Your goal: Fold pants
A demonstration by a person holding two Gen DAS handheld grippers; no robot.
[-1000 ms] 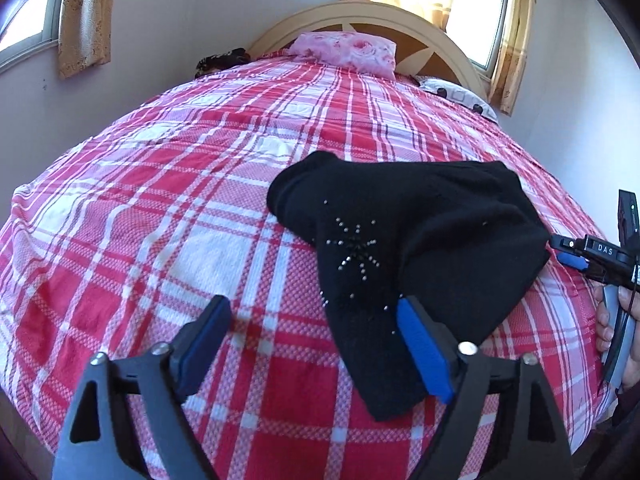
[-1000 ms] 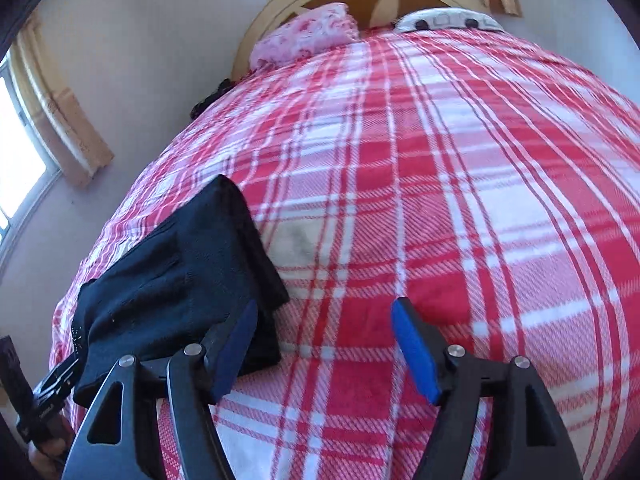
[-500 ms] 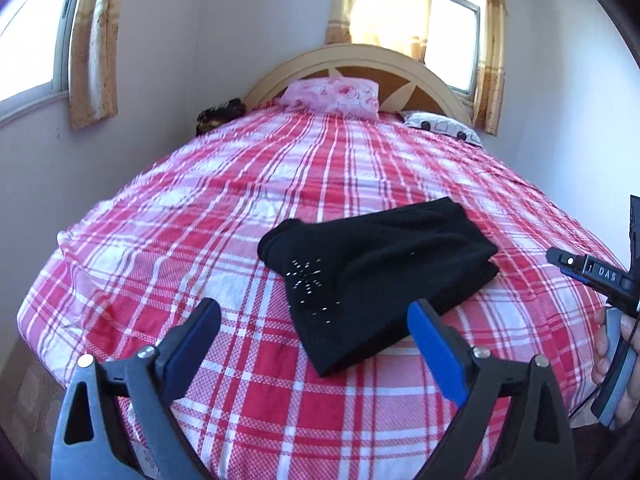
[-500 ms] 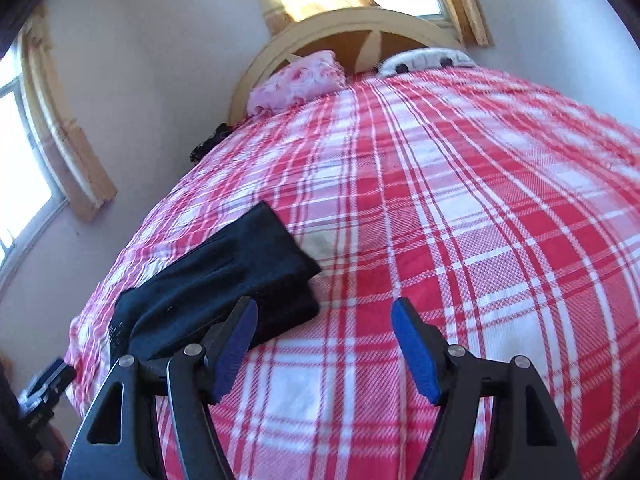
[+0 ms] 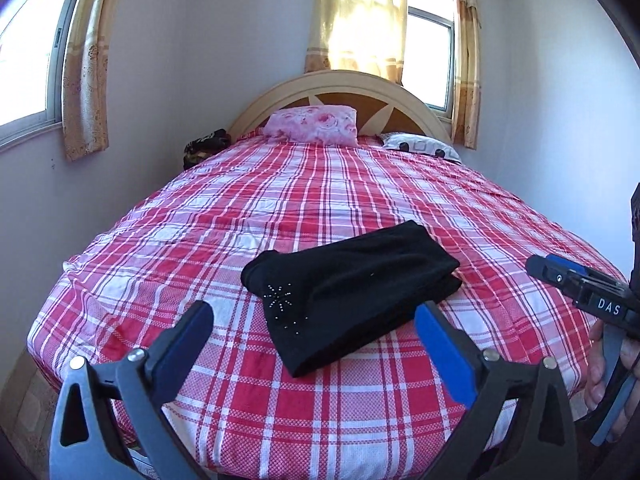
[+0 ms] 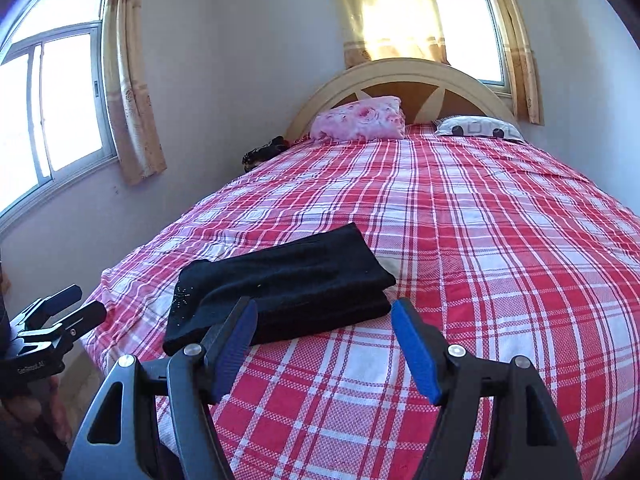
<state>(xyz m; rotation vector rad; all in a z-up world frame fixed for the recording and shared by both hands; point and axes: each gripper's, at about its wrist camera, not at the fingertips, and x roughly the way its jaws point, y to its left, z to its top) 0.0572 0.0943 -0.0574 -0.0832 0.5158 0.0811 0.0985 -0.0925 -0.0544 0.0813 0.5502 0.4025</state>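
Black pants (image 5: 352, 292) with a small rhinestone star lie folded into a compact stack near the foot of the bed; they also show in the right wrist view (image 6: 288, 284). My left gripper (image 5: 316, 336) is open and empty, held back from and above the near edge of the pants. My right gripper (image 6: 324, 332) is open and empty, held back from the pants' right end. The right gripper also shows at the right edge of the left wrist view (image 5: 580, 288). The left gripper also shows at the left edge of the right wrist view (image 6: 52, 320).
The bed has a red and white plaid sheet (image 5: 360, 200). A pink pillow (image 5: 312, 124) and a white patterned pillow (image 5: 420, 146) lie by the arched headboard (image 5: 340, 88). A dark bundle (image 5: 206, 146) sits at the far left corner. Walls and curtained windows surround the bed.
Both grippers have pulled back and up from the pants, so the bed and room now show wider. The folded pants lie still on the sheet.
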